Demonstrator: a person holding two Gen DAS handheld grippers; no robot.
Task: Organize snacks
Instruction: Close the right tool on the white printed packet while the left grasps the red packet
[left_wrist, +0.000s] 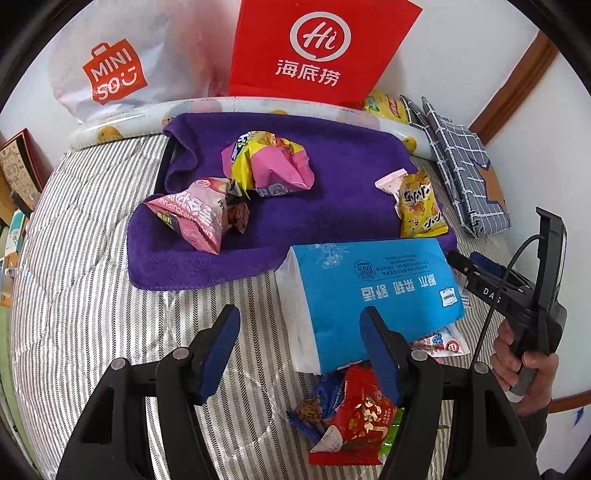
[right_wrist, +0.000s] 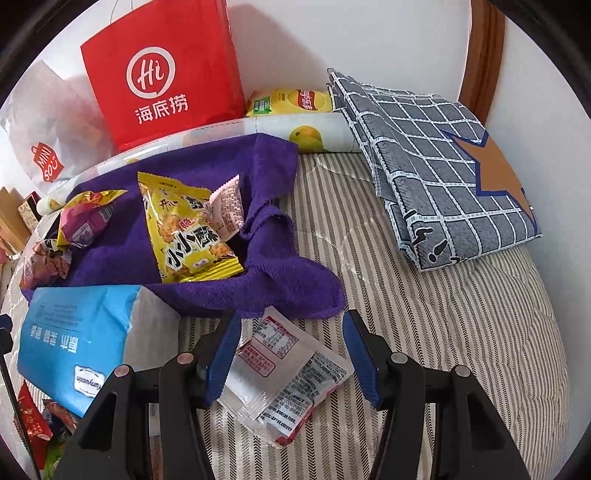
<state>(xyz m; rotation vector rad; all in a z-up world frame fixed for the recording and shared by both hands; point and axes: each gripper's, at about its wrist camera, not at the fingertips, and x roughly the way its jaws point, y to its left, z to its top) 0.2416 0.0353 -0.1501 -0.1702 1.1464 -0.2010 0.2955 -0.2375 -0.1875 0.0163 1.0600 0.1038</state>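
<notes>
A purple towel (left_wrist: 343, 177) lies on the striped bed and bears several snacks: a pink packet (left_wrist: 192, 218), a yellow-pink packet (left_wrist: 269, 162) and a yellow packet (left_wrist: 419, 206), which also shows in the right wrist view (right_wrist: 184, 236). A red snack packet (left_wrist: 354, 413) lies by my left gripper (left_wrist: 299, 350), which is open and empty above the bedding beside the blue tissue pack (left_wrist: 373, 288). My right gripper (right_wrist: 290, 354) is open, its jaws on either side of a white-red sachet (right_wrist: 284, 373) that lies flat on the bed.
A red paper bag (left_wrist: 317, 48) and a white Miniso bag (left_wrist: 110, 70) stand against the wall. A yellow chip bag (right_wrist: 291, 101) and folded grey checked cloth (right_wrist: 436, 162) lie at the back right. A fruit-print roll (right_wrist: 314, 133) edges the bed.
</notes>
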